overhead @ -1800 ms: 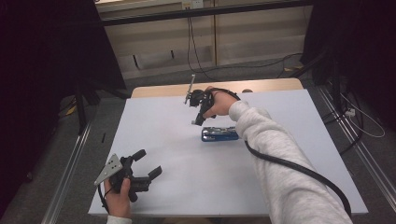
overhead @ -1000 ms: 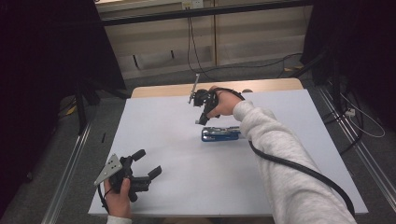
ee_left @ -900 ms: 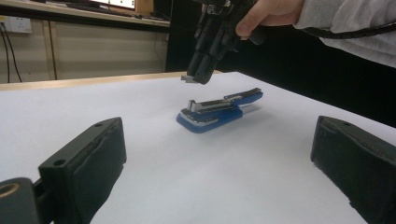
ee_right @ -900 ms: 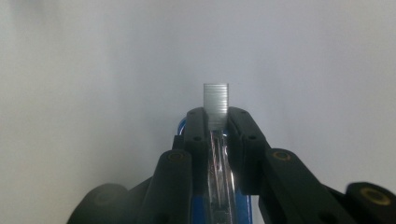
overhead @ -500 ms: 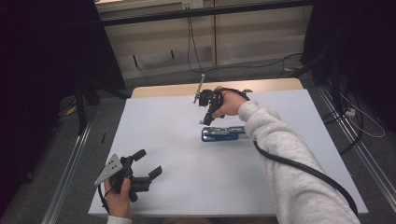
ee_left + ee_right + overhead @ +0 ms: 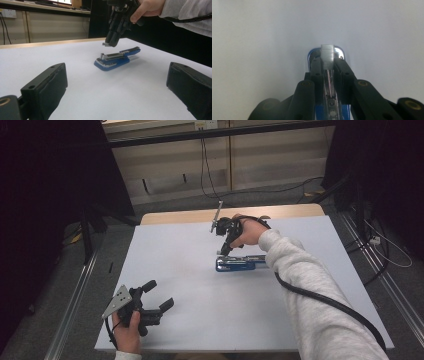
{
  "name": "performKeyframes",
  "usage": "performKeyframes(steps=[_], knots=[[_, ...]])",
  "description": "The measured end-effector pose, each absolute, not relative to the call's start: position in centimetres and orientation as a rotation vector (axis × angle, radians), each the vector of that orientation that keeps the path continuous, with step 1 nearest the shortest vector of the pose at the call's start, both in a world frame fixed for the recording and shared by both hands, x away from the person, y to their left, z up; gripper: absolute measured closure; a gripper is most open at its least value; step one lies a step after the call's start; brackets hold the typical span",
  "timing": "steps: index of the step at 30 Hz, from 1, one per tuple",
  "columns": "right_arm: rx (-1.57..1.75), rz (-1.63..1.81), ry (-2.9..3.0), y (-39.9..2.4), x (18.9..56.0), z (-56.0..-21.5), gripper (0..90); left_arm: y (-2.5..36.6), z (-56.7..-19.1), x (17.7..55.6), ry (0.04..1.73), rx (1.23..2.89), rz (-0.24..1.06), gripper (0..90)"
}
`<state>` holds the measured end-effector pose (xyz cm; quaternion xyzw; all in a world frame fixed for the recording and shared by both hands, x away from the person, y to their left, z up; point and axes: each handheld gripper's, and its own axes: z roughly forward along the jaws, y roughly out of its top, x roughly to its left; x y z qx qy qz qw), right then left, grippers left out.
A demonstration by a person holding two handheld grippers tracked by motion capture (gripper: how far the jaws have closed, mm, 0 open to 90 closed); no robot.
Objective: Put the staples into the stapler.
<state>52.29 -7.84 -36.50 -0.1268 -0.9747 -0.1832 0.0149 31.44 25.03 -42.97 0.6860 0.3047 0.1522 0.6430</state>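
A blue stapler lies opened on the white table, its metal staple channel facing up. My right gripper hangs just above the stapler's left end, pointing down, shut on a short strip of staples. In the left gripper view the staple strip sticks out below the right gripper, a little above the stapler. In the right gripper view the stapler's chrome nose shows under the strip. My left gripper rests open at the front left, nothing between its jaws.
A black cable trails from the right gripper along the grey sleeve. A wooden strip borders the table's far edge. Metal rails run down both sides of the table; cables lie on the floor behind.
The right gripper has shifted right and slightly nearer with the staple strip, now over the stapler's left end. The left gripper has stayed put.
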Motion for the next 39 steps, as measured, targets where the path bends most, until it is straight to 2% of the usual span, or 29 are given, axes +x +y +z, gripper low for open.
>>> performKeyframes(steps=[15,39], knots=[[-0.384,-0.571,-3.036,-7.9,52.3,-36.4,78.9,25.0,-43.0,31.4,0.694,1.567,0.347,3.3],[-0.36,-0.539,-3.031,-7.8,52.0,-38.1,78.9,25.0,-42.9,31.4,0.691,1.573,0.354,3.3]])
